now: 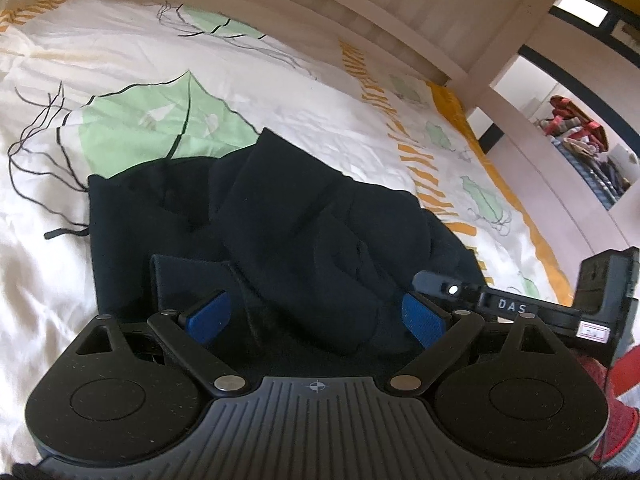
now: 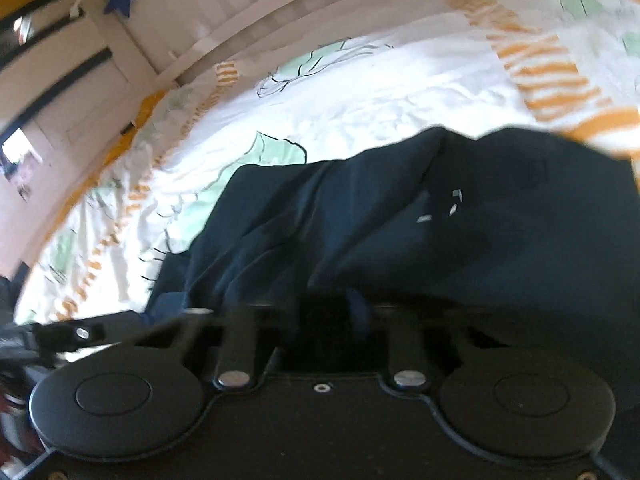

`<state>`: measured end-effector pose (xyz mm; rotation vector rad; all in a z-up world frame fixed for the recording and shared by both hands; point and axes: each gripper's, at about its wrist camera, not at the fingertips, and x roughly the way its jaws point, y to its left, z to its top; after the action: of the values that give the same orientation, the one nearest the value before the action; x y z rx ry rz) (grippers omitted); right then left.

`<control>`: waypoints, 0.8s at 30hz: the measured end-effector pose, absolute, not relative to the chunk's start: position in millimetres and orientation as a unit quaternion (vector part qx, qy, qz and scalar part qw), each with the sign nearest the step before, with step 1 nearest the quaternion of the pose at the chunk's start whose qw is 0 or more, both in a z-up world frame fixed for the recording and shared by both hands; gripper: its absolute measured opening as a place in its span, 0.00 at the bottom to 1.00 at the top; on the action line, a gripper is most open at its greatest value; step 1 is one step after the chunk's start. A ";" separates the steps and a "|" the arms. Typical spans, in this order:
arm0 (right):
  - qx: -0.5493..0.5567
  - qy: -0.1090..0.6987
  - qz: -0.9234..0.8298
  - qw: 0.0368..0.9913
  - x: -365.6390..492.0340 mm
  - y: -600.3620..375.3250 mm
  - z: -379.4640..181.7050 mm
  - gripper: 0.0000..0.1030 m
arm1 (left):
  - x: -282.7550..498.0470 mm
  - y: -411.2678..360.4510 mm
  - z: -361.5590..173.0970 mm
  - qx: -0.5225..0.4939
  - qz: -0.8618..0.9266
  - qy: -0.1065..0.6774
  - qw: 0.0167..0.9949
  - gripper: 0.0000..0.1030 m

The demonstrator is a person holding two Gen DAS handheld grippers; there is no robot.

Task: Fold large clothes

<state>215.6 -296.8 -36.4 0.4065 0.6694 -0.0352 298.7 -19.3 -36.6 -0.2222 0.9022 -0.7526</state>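
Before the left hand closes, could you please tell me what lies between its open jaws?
In the left wrist view, a bunched fold of the dark navy garment lies between them, on the white leaf-patterned duvet.

Both wrist views look steeply down, close over the bed (image 1: pixel 280 80). The left view has the frame's post in its upper right, the right view in its upper left. Both share the dark garment (image 1: pixel 288 216) mid-frame.
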 end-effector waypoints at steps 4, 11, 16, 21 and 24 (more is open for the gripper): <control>0.126 0.290 -0.024 0.949 193.8 -300.0 -18.0 0.15 | 296.3 -25.6 -37.8 -0.095 -0.359 0.425 0.826 0.91; 0.164 0.328 -0.046 0.929 194.9 -334.2 -46.0 0.16 | 298.0 -36.3 -45.1 -0.106 -0.353 0.437 0.821 0.91; 0.204 0.326 -0.043 0.922 189.7 -341.6 -58.0 0.25 | 304.9 -41.2 -46.0 -0.115 -0.341 0.440 0.823 0.91; 0.219 0.322 -0.040 0.920 188.6 -345.0 -59.7 0.26 | 318.4 -37.8 -50.0 -0.164 -0.312 0.447 0.822 0.91; 0.225 0.321 -0.040 0.919 187.3 -346.1 -59.9 0.26 | 328.1 -34.7 -57.6 -0.194 -0.289 0.460 0.817 0.91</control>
<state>187.3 -346.1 -60.0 0.4628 0.6596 -0.0814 328.1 -34.7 -57.6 -0.4135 0.9811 -0.6160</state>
